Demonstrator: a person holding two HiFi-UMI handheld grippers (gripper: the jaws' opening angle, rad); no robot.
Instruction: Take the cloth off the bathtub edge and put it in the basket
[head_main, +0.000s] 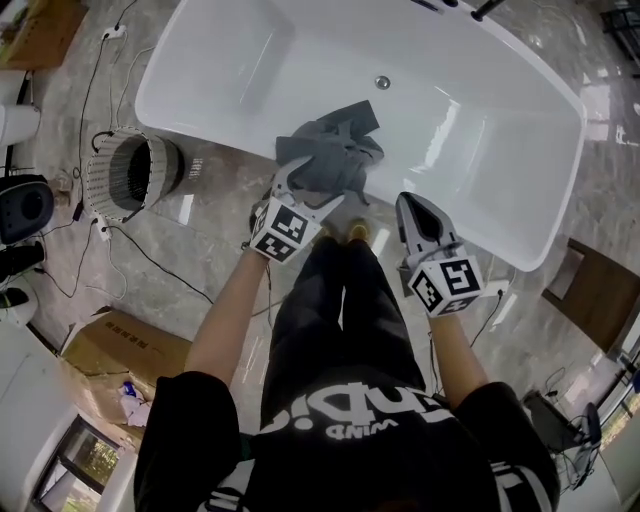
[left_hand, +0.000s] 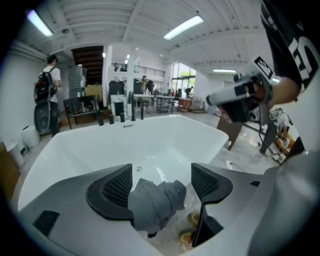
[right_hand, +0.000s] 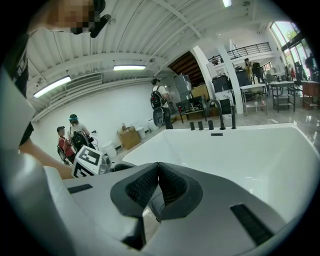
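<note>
- Head view: the white bathtub (head_main: 200, 125) runs across the frame, with open marble floor on the near side where the person stands. The basket (head_main: 130, 175) sits on that floor near the tub's left end, with cables trailing around it.
- The grey cloth (head_main: 330, 150) is bunched on the tub's near edge, about midway along. The left gripper (head_main: 305, 180) reaches right up to it, forearm stretched forward. The right gripper (head_main: 412, 205) hangs just beside the same edge, clear of the cloth.
- Left gripper view: jaws spread wide with the cloth (left_hand: 152, 202) between them. It's up against the left pad, and the right pad isn't touching.
- Right gripper view: jaws closed together, nothing in them, angled down over the tub's rim (right_hand: 240, 127).
</note>
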